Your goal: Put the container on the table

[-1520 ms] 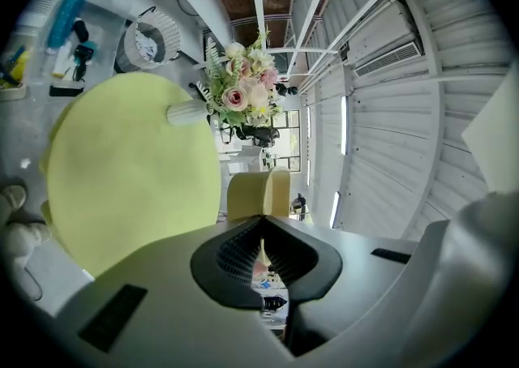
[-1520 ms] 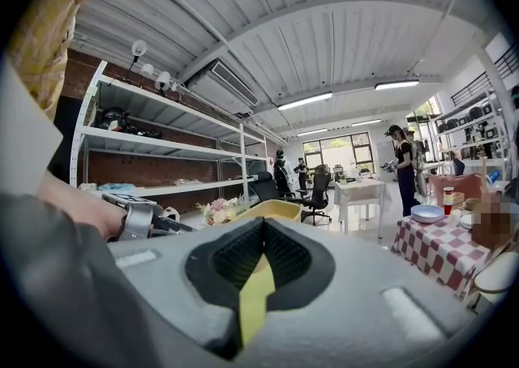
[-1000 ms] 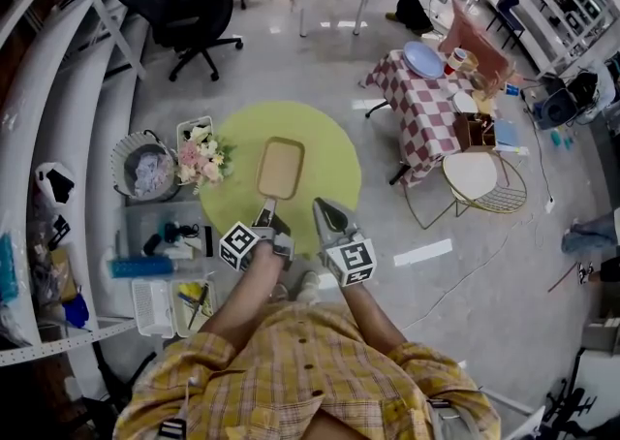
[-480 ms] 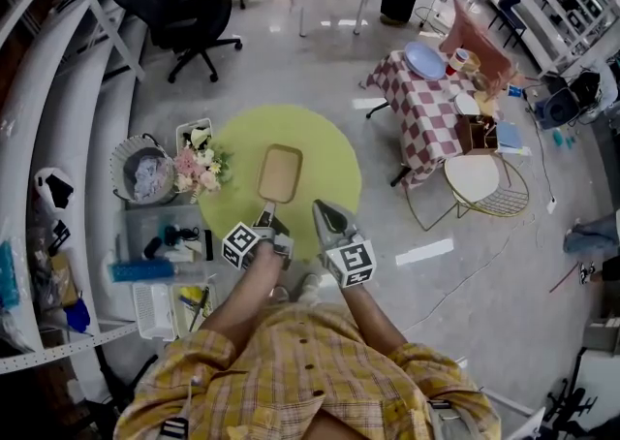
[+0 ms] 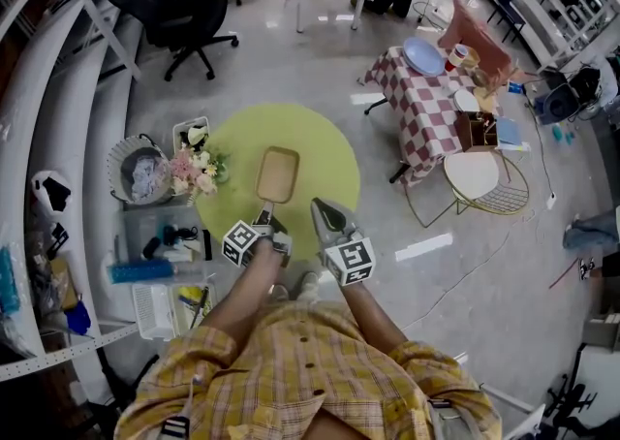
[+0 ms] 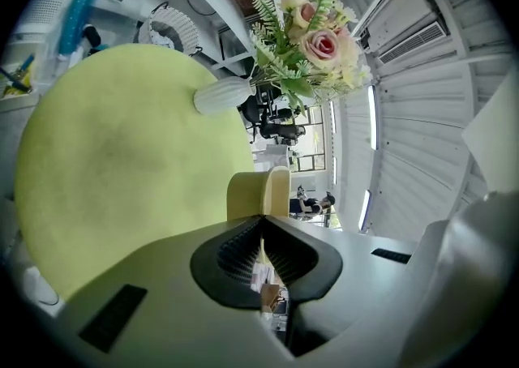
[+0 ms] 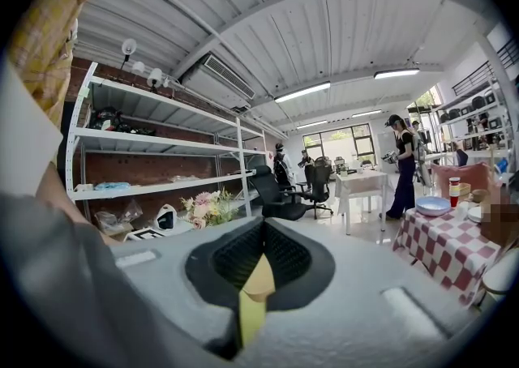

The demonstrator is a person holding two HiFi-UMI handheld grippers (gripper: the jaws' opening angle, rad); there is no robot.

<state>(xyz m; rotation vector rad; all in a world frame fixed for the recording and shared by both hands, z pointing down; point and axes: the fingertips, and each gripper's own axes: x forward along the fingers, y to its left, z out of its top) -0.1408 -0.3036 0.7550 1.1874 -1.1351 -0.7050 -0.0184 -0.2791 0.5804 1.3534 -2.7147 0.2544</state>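
Note:
A tan rectangular container [image 5: 278, 173] hangs over the round yellow-green table top [image 5: 320, 152] in the head view. My left gripper [image 5: 266, 209] is shut on the near rim of the container [image 6: 259, 192], its jaws pressed together on the thin edge. The yellow-green table top [image 6: 113, 164] fills the left of the left gripper view. My right gripper [image 5: 321, 207] is beside it on the right, over the table's near edge. Its jaws are shut with nothing between them [image 7: 263, 227], and it points out across the room.
A vase of pink flowers [image 5: 194, 165] stands at the table's left edge, next to a wire basket [image 5: 143, 169] and bins of clutter [image 5: 165, 246]. A checkered table [image 5: 426, 104] and a round white stool [image 5: 475, 176] are to the right. An office chair [image 5: 184, 12] stands behind.
Both grippers and the container have stayed almost where they were over the table top. A person at the back has walked to the left.

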